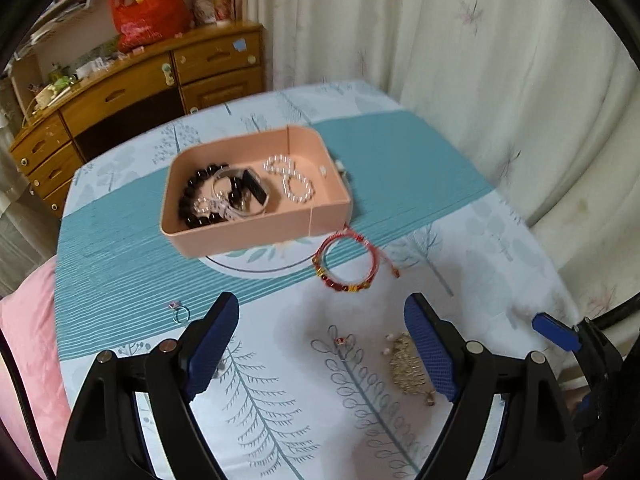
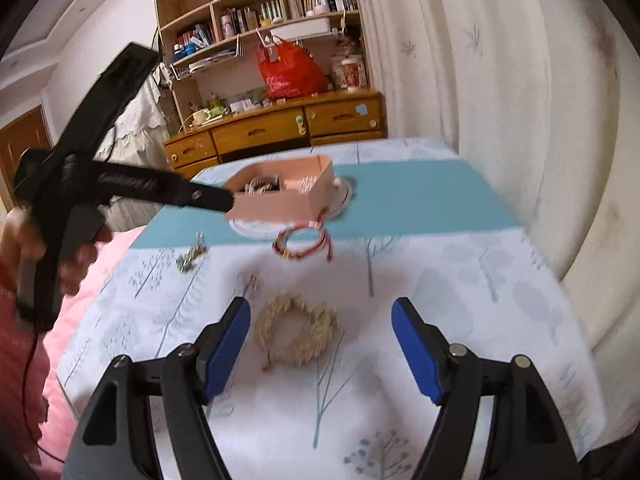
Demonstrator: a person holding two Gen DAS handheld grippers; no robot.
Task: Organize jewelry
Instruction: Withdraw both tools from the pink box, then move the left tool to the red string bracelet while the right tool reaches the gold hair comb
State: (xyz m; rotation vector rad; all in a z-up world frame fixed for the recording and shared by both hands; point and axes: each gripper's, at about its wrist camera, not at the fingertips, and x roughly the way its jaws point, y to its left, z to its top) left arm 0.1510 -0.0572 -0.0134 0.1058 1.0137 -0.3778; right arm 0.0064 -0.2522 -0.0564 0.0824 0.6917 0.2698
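Observation:
A pink box on the tablecloth holds a black bead bracelet, a pearl bracelet and a watch. A red bracelet lies just in front of it. My left gripper is open above the cloth, with a small red-stone ring and a gold ornament lying between its fingers, untouched. A silver ring lies to its left. My right gripper is open, and a straw-coloured bead bracelet lies on the cloth between its fingers. The pads do not touch the bracelet. The pink box and red bracelet lie beyond.
The tree-print tablecloth has a teal band. A curtain hangs close on the right. Behind stand a wooden dresser and a red bag. Pink bedding lies at the left. A hand holds the left tool.

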